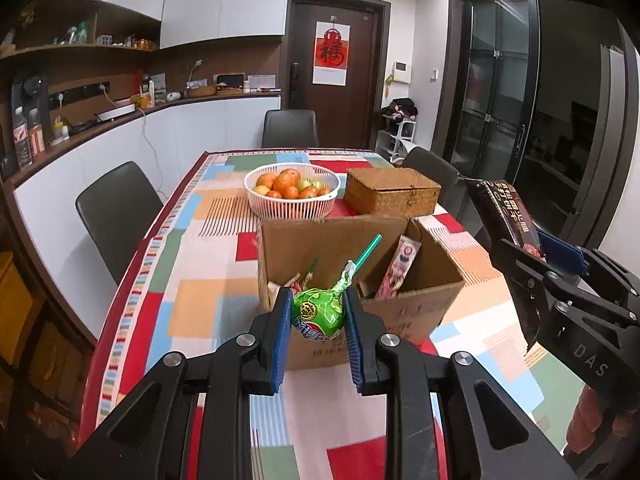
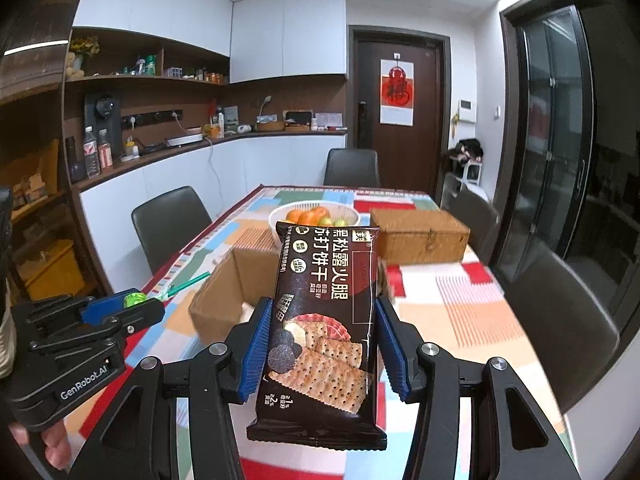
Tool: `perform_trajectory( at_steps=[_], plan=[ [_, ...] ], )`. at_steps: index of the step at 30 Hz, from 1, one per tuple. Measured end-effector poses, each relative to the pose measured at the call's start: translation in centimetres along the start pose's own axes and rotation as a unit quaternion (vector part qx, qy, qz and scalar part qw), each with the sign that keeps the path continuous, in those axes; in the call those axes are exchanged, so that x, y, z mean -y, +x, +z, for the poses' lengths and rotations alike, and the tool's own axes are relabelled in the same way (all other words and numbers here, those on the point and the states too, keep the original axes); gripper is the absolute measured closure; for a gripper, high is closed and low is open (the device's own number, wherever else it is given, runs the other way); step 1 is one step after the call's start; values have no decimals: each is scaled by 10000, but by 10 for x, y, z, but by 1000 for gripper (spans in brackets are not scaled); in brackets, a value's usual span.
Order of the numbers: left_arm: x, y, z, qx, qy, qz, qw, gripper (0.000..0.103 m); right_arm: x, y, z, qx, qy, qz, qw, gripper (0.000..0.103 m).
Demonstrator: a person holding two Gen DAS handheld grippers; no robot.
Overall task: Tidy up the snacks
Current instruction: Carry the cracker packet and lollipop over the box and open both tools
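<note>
My left gripper [image 1: 317,312] is shut on a green-wrapped lollipop [image 1: 318,313] with a teal stick, held above the near edge of an open cardboard box [image 1: 416,304]. The box holds a pink snack packet [image 1: 398,266] and other wrappers. My right gripper [image 2: 320,332] is shut on a dark cracker packet [image 2: 324,320], held upright above the table near the box [image 2: 220,304]. In the left wrist view the right gripper [image 1: 532,264] with the packet [image 1: 508,216] is to the right of the box. In the right wrist view the left gripper [image 2: 128,304] is at the left.
A white basket of fruit [image 1: 292,194] and a closed woven box [image 1: 392,196] stand behind the cardboard box on the colourful tablecloth [image 1: 192,280]. Dark chairs [image 1: 116,216] surround the table. A counter runs along the left wall.
</note>
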State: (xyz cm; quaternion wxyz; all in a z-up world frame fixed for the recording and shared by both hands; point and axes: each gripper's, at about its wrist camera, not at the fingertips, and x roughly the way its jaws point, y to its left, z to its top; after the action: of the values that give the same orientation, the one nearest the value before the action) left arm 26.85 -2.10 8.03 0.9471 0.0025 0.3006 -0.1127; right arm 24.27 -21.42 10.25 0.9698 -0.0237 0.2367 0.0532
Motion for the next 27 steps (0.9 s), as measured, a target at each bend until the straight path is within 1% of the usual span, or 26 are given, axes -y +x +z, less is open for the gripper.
perform_trajectory(
  at_steps=[5,10,16,21,24,27],
  plan=[
    [1,16,24,-57,85,-25,9999,77,6,18,23,-71,-16,84,9999,52],
    [3,37,43,-192,178,15,9997,77,13,47,41,-335,-37,206,9992,52],
    [1,69,56,-354,142,116,9992,77,19,84,46,-718,-124,229,9971,52],
    [-1,100,58,-650,85,137,9978,77,19,111,45,-957,-202,208,9950,52],
    [-1,115,59,-832,48,78,9965,77,21,126,43,-1077,-202,194,9938,52],
    [0,123,59,-876,139,230,9958,75,24,141,40,-1221,-102,220,9922,52]
  ],
)
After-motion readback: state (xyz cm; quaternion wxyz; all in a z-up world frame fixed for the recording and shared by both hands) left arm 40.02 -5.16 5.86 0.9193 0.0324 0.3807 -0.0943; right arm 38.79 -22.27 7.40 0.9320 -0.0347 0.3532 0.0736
